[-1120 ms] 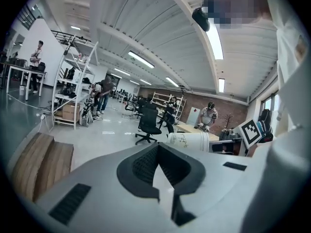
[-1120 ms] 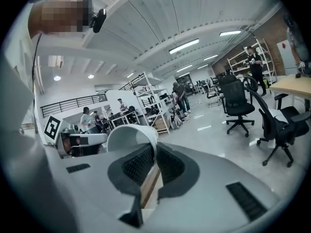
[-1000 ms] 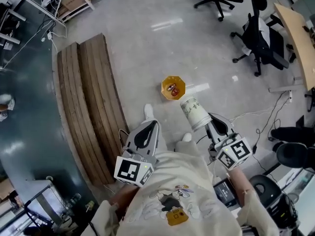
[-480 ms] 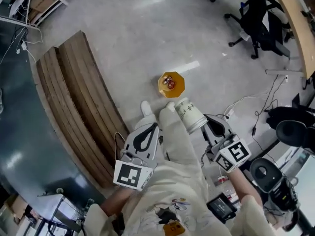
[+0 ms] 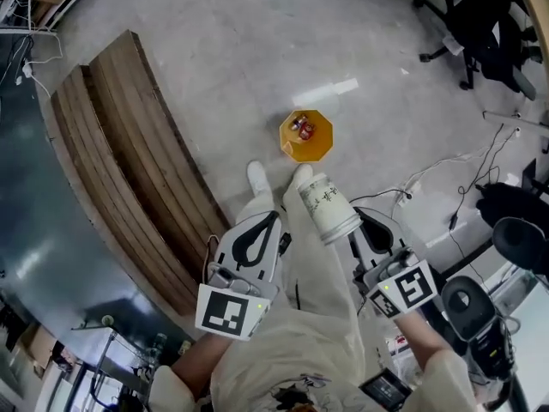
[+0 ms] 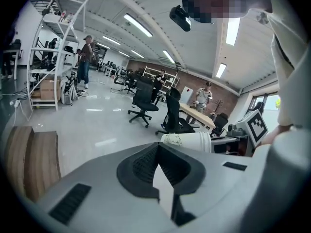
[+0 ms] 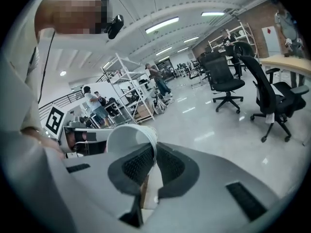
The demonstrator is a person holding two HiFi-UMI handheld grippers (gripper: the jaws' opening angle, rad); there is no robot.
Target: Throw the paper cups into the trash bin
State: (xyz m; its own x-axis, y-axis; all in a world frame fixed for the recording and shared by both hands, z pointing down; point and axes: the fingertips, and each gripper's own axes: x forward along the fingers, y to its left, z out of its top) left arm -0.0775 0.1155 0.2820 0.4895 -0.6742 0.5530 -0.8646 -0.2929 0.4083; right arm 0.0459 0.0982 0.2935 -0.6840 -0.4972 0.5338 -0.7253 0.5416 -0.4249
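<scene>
I look steeply down at a grey polished floor (image 5: 214,41) and my own two grippers. My right gripper (image 5: 358,230) pinches a white paper cup (image 5: 326,208) by its rim. In the right gripper view the cup's wall (image 7: 130,136) runs between the two jaws, one jaw inside the open mouth and one outside. The cup is tipped on its side in the air, with its open mouth toward the gripper and its base pointing away from me. It carries small green print.

My left gripper (image 5: 264,223) holds nothing. In the left gripper view its jaws (image 6: 158,152) are pressed together with no gap, and the cup (image 6: 187,141) shows beyond them to the right.

A small yellow eight-sided trash bin (image 5: 306,136) stands on the floor ahead of my white shoes (image 5: 256,177). Something red lies inside it. In the head view the cup appears near the bin, on my side of it, not over its opening.

A curved wooden platform (image 5: 120,144) runs along the left. Black office chairs (image 5: 489,15) stand at the far right, and thin cables (image 5: 429,178) trail across the floor.
</scene>
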